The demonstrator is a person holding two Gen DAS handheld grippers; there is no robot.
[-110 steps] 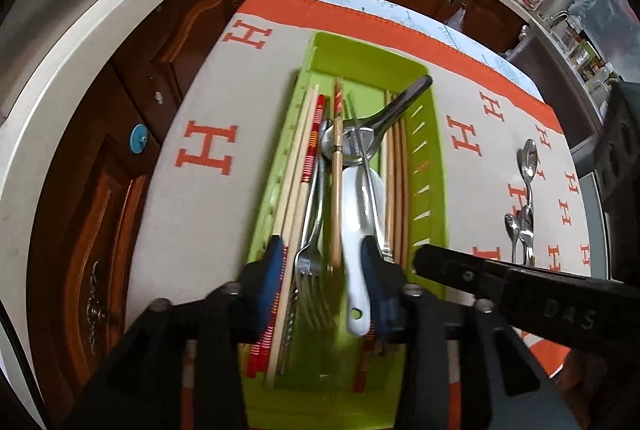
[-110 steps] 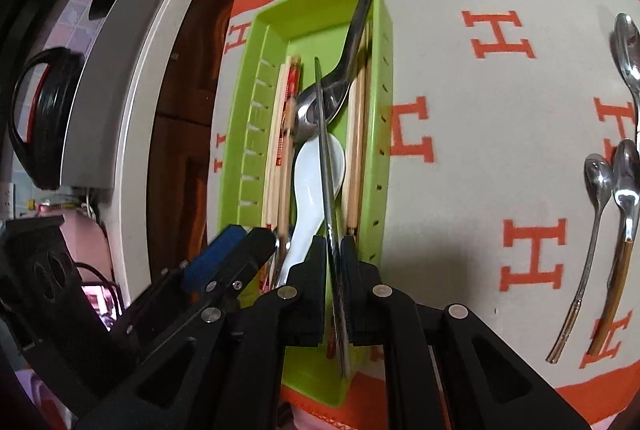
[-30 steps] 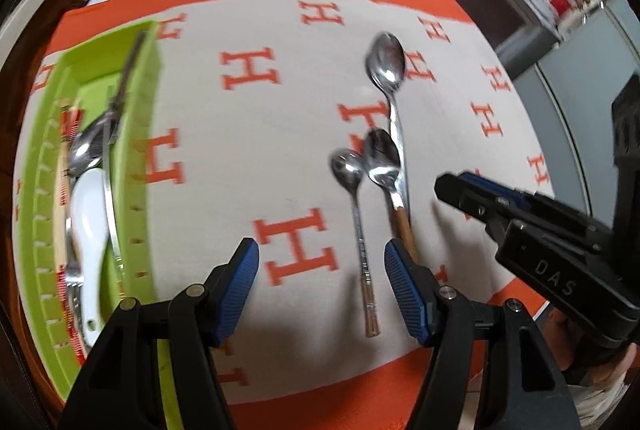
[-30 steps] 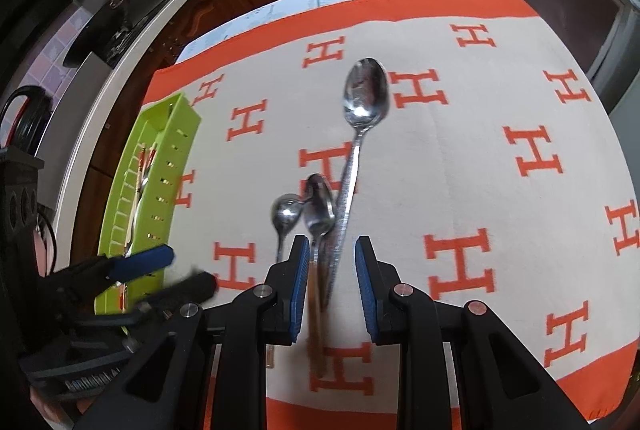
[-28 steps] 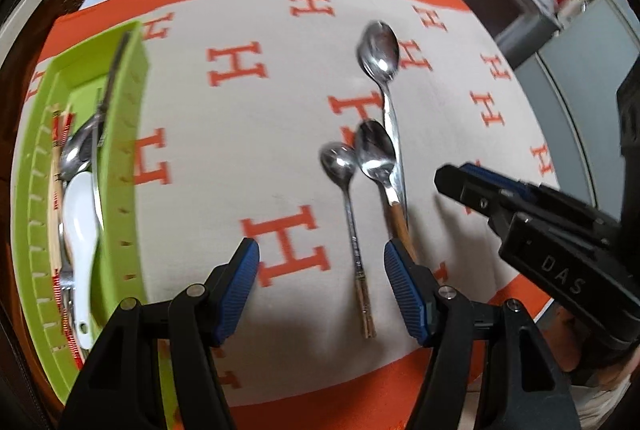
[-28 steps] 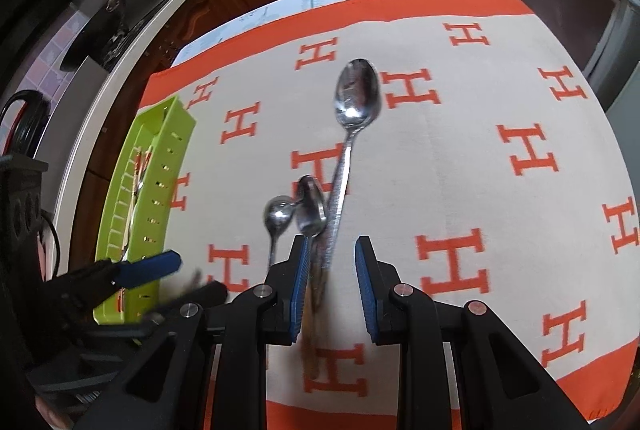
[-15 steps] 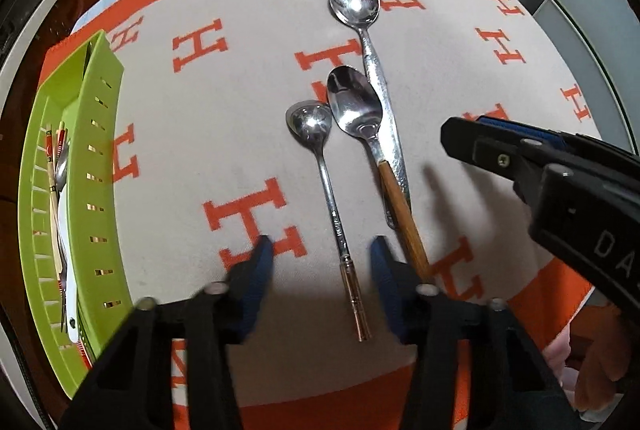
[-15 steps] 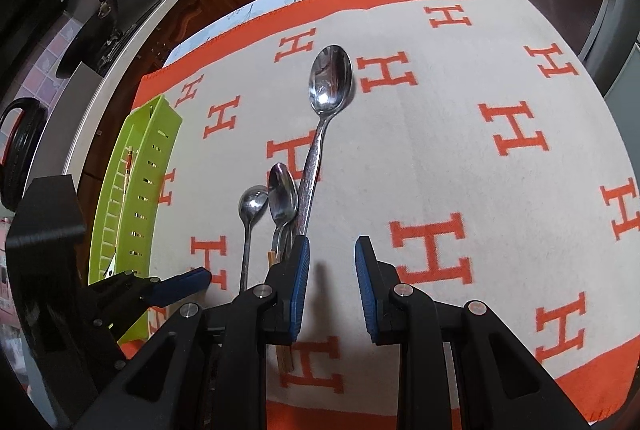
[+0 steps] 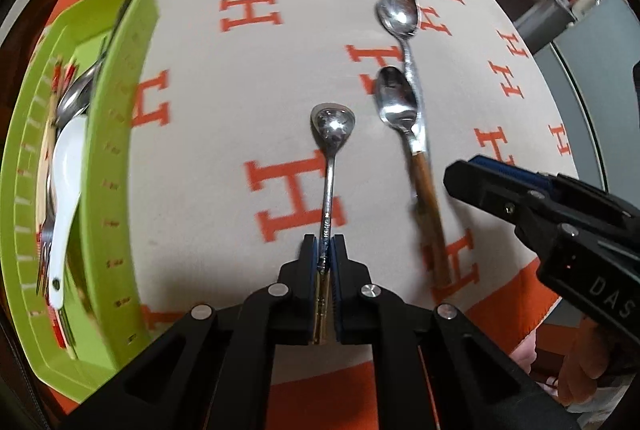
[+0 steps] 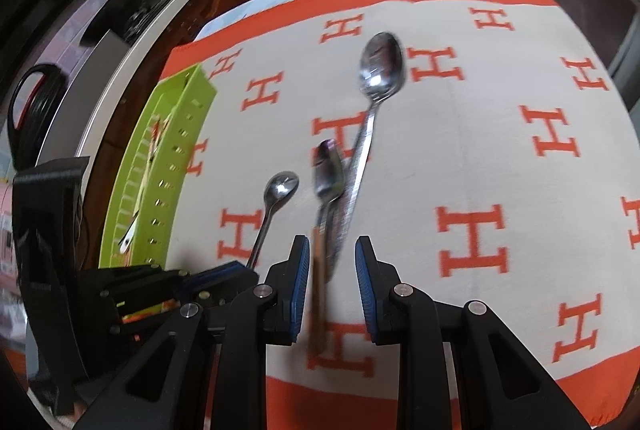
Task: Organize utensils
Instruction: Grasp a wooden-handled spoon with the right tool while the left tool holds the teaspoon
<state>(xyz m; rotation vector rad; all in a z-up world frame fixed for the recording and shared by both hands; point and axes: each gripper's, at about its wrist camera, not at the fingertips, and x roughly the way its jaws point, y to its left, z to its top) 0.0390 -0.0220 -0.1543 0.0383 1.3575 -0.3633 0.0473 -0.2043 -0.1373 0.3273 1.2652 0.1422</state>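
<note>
My left gripper just closed its fingers on the small spoon handle, spoon still flat on the cloth. Right gripper open, straddling the wooden-handled spoon, not pinching. Grip sits near the handle's tail: the bowl may droop or slip before the green tray.

The cloth was beige with orange H letters and an orange border. Left of the fingers sat a lime green tray holding a white spoon. Between the blue pads was a shiny silver spoon; right of them, one with a brown wooden handle.
</note>
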